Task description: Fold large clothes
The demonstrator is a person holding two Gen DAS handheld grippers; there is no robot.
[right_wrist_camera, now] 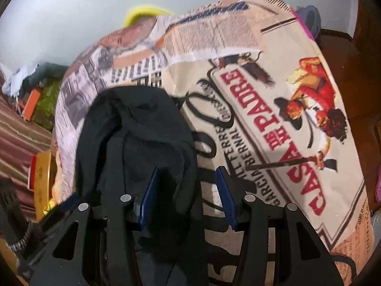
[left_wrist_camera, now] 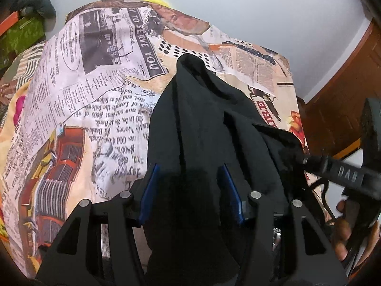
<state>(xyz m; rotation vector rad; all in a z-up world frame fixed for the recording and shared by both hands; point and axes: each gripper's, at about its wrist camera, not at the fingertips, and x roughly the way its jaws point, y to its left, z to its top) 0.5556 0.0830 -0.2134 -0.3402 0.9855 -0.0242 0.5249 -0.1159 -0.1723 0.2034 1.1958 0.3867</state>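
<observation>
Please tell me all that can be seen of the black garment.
The black garment is plain, soft, matte cloth, bunched in deep folds. It lies on a table cover printed with newspaper collage. Cloth passes between the blue pads of both the left gripper and the right gripper, whose jaws look spread.

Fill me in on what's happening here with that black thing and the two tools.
A person is working a black garment over a table covered with a newspaper-print cloth. The left tool has the dark fabric bunched between its blue pads, though the jaws look fairly wide. The right tool also stands open, with a fold of the garment draped over its left pad. The garment is heaped, not yet folded flat.
</observation>
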